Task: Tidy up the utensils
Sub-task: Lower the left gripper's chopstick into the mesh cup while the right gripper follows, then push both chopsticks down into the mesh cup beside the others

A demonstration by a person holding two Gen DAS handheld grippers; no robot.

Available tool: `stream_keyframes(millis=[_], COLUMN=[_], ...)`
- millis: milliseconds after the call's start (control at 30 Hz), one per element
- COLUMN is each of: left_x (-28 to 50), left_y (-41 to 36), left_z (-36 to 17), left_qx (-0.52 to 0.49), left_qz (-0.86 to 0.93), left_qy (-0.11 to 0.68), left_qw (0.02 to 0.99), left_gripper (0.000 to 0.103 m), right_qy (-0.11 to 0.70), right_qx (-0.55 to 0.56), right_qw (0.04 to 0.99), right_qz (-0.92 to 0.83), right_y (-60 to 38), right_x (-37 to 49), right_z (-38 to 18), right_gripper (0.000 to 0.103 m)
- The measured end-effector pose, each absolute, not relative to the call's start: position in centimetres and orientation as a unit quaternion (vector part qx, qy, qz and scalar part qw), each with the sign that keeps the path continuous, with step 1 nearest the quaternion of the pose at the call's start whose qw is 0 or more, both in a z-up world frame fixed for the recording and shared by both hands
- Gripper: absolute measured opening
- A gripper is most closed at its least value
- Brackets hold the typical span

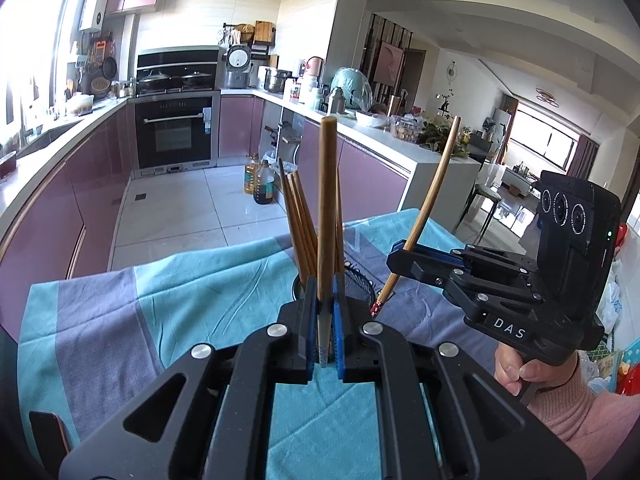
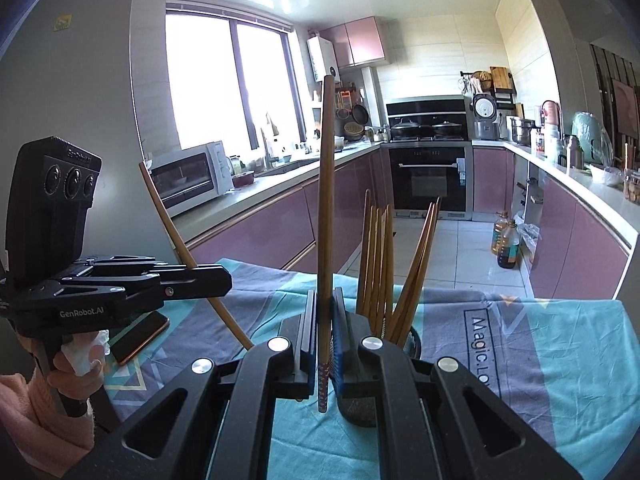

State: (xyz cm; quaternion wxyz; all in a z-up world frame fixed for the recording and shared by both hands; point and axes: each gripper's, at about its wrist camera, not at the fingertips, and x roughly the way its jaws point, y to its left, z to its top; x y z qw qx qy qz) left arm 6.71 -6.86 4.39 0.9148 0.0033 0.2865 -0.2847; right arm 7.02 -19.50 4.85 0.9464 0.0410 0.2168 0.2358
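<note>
Each gripper is shut on one brown chopstick held upright. My left gripper [image 1: 325,312] clamps a chopstick [image 1: 327,208] just in front of a black mesh holder [image 1: 360,280] that has several chopsticks [image 1: 298,216] standing in it. My right gripper [image 2: 324,320] clamps another chopstick [image 2: 326,200], with the holder [image 2: 412,340] and its chopsticks [image 2: 380,264] just to its right. Each view shows the other gripper: the right one [image 1: 400,258] with its tilted chopstick [image 1: 432,196], the left one [image 2: 224,276] with its chopstick [image 2: 180,240].
The table carries a teal and grey cloth [image 1: 180,292]. A dark phone [image 2: 140,336] lies on it near the left gripper. Purple kitchen cabinets [image 1: 72,200], an oven [image 1: 174,132] and oil bottles [image 1: 260,184] on the floor lie beyond the table edge.
</note>
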Motion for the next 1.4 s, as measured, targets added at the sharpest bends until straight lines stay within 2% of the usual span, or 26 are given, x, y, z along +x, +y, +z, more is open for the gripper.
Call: stream_keyframes(millis=[800,1400], left_x=[5.0,7.9], left_y=[-8.1,-9.6], left_z=[9.3,8.1], left_qx=[-0.001,0.011], left_qz=[-0.303,-0.281], left_qy=[0.223,0.236], left_qw=[0.926,0.93], left_gripper=[0.007,0.007], right_qy=[0.183,0.201], right_qx=[0.046,0.055], right_qw=[0.956,0.954], right_qz=[0.225,0.213], right_y=[-20.2,-20.1], right_x=[7.8,9.4], right_z=[6.9,5.9], right_gripper=[0.006,0.006])
